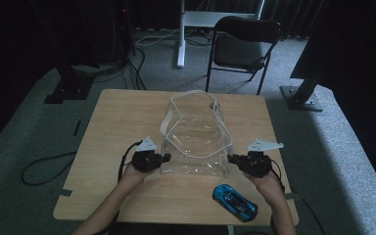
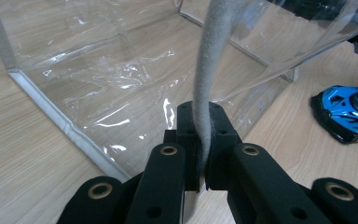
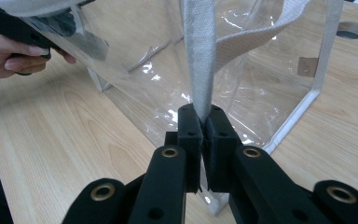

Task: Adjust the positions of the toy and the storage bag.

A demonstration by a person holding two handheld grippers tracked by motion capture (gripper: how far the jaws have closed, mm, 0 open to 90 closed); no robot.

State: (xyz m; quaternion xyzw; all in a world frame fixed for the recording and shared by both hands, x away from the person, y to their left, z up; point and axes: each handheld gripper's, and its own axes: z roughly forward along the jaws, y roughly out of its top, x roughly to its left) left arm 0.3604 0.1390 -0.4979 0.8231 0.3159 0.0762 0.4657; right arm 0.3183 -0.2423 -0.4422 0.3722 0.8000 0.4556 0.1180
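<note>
Between both tongs, clear bag [image 1: 196, 142] stands mouth-up, lengthwise toward chair [image 1: 242, 46].

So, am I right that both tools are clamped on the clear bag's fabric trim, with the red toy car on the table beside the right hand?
Not quite: the toy car is blue, as the high view shows. The rest holds: the left tool and right tool are each shut on the clear bag's fabric trim.

Clear bag [image 1: 196, 142], mouth open, mid-table
</note>
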